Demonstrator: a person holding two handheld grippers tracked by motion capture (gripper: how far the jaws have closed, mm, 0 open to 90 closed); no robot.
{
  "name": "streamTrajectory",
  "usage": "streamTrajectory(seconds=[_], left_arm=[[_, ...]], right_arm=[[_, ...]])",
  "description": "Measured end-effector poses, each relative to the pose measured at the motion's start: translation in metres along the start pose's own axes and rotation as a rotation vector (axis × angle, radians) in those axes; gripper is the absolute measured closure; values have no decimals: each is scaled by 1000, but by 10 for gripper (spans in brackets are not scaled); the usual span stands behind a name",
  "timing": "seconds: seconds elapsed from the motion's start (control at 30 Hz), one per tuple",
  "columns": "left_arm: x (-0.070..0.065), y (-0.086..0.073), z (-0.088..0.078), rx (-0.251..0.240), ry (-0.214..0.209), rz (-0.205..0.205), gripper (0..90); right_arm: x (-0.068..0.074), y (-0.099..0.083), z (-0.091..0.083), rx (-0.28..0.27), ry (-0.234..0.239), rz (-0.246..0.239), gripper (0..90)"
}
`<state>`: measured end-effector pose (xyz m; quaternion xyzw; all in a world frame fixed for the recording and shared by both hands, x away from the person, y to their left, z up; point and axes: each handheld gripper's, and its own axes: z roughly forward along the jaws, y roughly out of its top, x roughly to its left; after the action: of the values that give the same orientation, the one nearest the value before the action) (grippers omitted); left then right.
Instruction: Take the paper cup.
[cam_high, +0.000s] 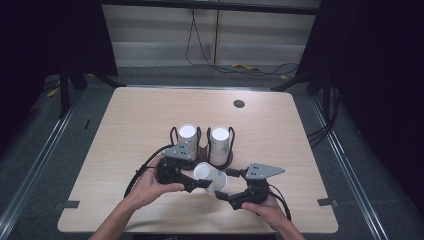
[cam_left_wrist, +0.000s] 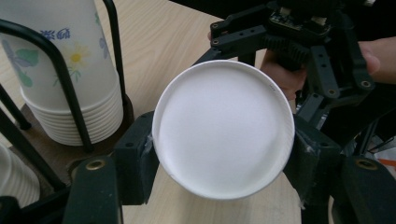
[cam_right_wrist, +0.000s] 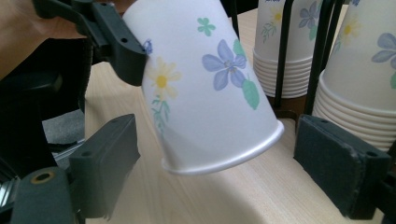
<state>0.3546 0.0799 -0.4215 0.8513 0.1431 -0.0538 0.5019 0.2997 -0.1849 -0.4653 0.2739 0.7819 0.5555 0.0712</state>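
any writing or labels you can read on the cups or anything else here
No text here can be read.
Blue print near the top of the stacked cups: too blurred and cut off to read.
Held cup: flowers and leaves, no words seen.
Cup stacks in the rack: too small to tell.
Left tongs, right tongs and the table: no label seen.
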Motion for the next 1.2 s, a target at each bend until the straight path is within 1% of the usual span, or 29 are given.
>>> streamTrajectory(seconds=[0.3, 0.43, 0.5, 0.73, 0.87, 1.03, 1.2], left_arm=[[-1, 1, 2, -1, -9, -9, 352], [-2, 1, 3, -11, -27, -20, 352], [-3, 2, 4, -12, -36, -23, 352], [-4, 3, 5, -18, -52, -32, 352], [-5, 2, 8, -18, -59, -36, 352], [-6, 4, 8, -20, -62, -32, 352], [-8, 6, 5, -39, -71, -33, 352]], right_arm=[[2, -1, 3, -10, 2, -22, 140], [3, -1, 4, -14, 6, -22, 140], [4, -1, 5, -7, 0, -24, 140], [4, -1, 5, -7, -3, -28, 140], [4, -2, 6, 4, 2, -29, 141], [4, -3, 6, -11, 13, -20, 143], [4, -3, 6, -20, 21, -17, 142]])
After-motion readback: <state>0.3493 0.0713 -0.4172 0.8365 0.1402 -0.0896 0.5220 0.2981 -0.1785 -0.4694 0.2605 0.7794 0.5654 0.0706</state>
